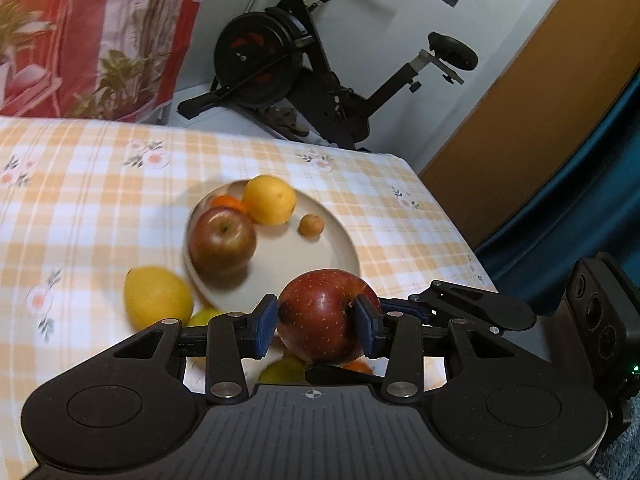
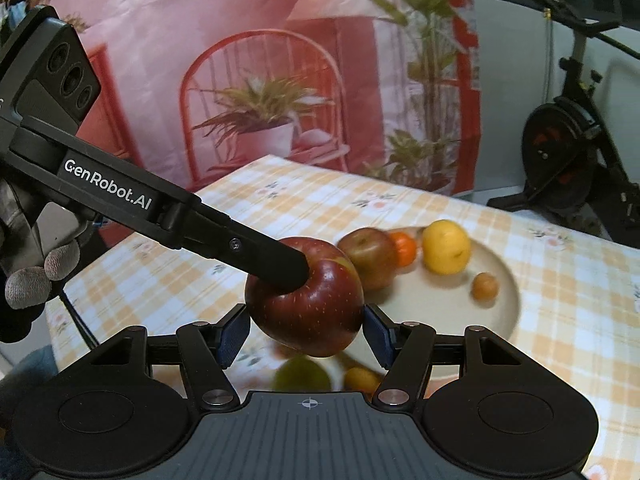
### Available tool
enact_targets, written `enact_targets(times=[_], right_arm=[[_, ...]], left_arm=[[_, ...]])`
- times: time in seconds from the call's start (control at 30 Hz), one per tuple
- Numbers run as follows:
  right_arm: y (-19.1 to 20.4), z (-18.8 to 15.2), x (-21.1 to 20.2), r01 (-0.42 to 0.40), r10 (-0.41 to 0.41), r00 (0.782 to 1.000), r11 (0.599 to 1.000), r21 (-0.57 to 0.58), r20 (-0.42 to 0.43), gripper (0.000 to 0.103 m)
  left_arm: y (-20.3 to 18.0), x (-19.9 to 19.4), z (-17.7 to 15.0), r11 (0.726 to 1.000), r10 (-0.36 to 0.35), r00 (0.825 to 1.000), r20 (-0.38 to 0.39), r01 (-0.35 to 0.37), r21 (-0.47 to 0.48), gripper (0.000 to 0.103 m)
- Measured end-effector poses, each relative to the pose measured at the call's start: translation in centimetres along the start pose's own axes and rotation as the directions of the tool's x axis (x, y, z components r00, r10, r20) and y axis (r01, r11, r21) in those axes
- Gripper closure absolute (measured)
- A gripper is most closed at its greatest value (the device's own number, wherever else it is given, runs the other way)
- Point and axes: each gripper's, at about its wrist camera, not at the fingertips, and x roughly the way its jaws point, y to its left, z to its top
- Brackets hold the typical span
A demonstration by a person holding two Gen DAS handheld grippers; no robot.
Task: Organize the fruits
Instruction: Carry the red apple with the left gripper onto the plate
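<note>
Left tool (image 1: 316, 328) clamped on a red apple (image 1: 320, 312), one blue pad on each flank, with the fruit held in the air above the near edge of the table (image 1: 100, 184). The right tool (image 2: 306, 328) met the same apple crosswise. Its pads appeared to touch the widest part, so both tools seemed closed on it at once. In the right wrist view, one finger of the left tool lay over the apple's top near the stem hollow, and a gloved hand (image 2: 36, 272) held that tool's grip.

Just beyond stood a plate (image 1: 344, 240) holding a second apple (image 1: 222, 240), an orange (image 1: 228, 202), a yellow fruit (image 1: 270, 205) and a small brown fruit (image 1: 311, 225). A lemon (image 1: 158, 296) lay on the cloth beside the plate's rim. A green fruit (image 2: 302, 374) showed under the apple, on the cloth.

The step in hand was probably a handover, or a two-handed carry to the plate. To do it well, one tool should let go only once the other's hold is firm and centred, since smooth round skin slips easily. The apple should then go down low onto the bare near part of the plate, so it cannot roll into the other fruit.
</note>
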Motion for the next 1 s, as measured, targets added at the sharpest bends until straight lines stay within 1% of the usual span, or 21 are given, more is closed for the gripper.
enact_targets(times=[0.23, 0.53, 0.83, 1.0], right_arm=[[-4.3, 0.5, 1.1, 0.025, -0.025, 1.0, 0.998, 0.05, -0.004, 0.045], [-9.0, 0.5, 4.3, 0.04, -0.037, 0.999, 0.991, 0.125, -0.03, 0.045], [-11.2, 0.6, 7.6, 0.042, -0.032, 0.997, 0.989, 0.142, -0.069, 0.045], [-11.4, 0.6, 8.4, 0.036, -0.026, 0.997, 0.989, 0.145, -0.07, 0.045]], left_arm=[[-0.7, 3.6, 2.6, 0.999, 0.013, 0.999, -0.051, -0.011, 0.039, 0.059], [-0.6, 8.6, 5.6, 0.996, 0.053, 0.992, -0.111, -0.045, 0.074, 0.06], [0.8, 11.4, 7.2, 0.994, 0.105, 0.984, -0.142, -0.097, 0.059, 0.061], [1.5, 11.7, 7.4, 0.994, 0.102, 0.985, -0.141, -0.096, 0.045, 0.061]])
